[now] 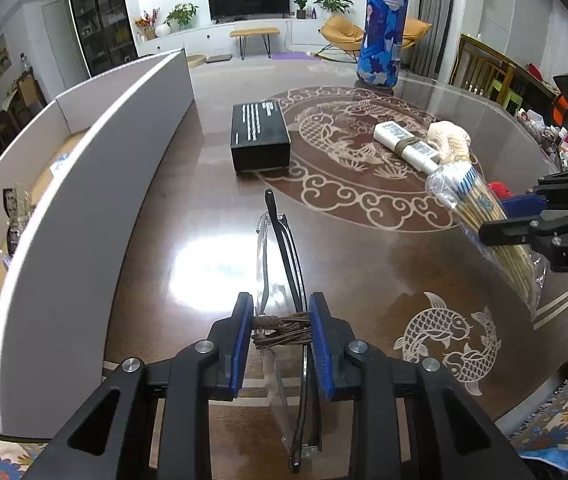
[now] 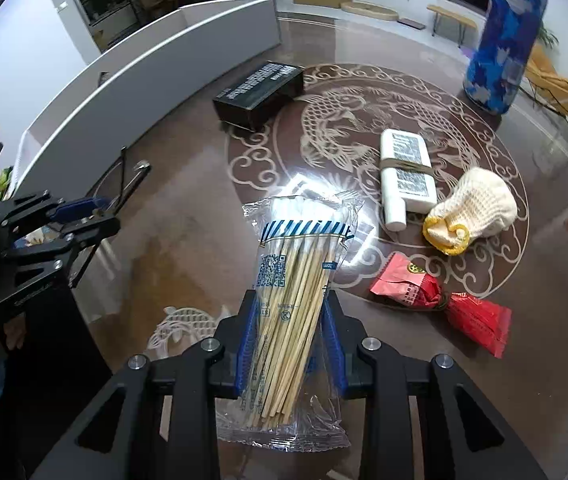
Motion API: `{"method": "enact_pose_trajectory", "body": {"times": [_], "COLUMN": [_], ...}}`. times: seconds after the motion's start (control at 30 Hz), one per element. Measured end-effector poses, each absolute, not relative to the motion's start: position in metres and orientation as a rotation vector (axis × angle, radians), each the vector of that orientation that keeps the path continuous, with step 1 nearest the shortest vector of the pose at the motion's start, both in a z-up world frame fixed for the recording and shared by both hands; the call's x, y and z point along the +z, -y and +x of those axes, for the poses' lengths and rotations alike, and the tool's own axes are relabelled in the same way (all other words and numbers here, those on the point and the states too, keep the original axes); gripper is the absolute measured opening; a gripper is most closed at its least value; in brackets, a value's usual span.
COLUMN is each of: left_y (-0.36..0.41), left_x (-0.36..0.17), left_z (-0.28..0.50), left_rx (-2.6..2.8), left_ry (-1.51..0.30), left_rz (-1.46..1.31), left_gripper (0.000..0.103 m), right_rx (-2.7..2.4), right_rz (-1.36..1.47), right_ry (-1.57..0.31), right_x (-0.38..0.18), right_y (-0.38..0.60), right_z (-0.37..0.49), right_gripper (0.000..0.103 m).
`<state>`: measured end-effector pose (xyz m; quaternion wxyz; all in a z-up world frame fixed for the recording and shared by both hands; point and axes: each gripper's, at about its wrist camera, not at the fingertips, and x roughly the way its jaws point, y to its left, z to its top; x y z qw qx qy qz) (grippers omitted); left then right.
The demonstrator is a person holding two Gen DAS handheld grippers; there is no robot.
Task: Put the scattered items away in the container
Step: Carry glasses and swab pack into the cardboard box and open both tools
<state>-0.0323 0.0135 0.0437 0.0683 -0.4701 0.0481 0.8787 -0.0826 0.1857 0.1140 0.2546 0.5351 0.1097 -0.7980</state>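
While the left claw [image 1: 282,336] stands clamped on a folded pair of clear-lensed, black-armed spectacles [image 1: 280,248] bound with brown cord, the right claw [image 2: 290,336] grips a clear plastic packet of wooden-stemmed cotton swabs [image 2: 296,280], both lifted off the dark glossy tabletop [image 1: 204,200]. The grey-walled open container [image 1: 84,184] lies left of the left claw; a black rectangular box [image 1: 260,136] sits ahead of it.

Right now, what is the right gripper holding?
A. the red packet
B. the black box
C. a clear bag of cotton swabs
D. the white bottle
C: the right gripper has its blue pads pressed on the bag of cotton swabs, lifted off the table.
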Motion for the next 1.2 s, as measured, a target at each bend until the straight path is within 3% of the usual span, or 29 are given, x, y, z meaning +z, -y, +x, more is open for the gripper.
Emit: {"method": "enact_pose_trajectory", "body": {"times": [0.53,0.7,0.97,1.2], "left_y": [-0.011,0.004,0.105,0.239], "left_x": [0.062,0.073,0.133,0.158], "left_z": [-0.024,-0.024,-0.029,-0.046], "left_rx": [2.691,2.649,2.751,2.953], "left_ry": [-0.242,-0.112,0.07,0.208], "left_rz": [-1.367,-1.357,-1.306,-1.37], "left_gripper": [0.028,0.028,0.028,0.028], "right_rx": [-2.111,-2.093,-2.054,-1.999], "right_rz": [1.431,1.438,1.278,1.027], "right_ry": [-0.355,-0.362,-0.37,-0.314], "right_x": [0.12,0.121,0.175,0.235], "right_y": [-0.159,-0.149,-0.069,0.065], "right_z": [-0.072,-0.076,-0.088,-0.09], "right_gripper": [0.032,0.032,0.032,0.032]}}
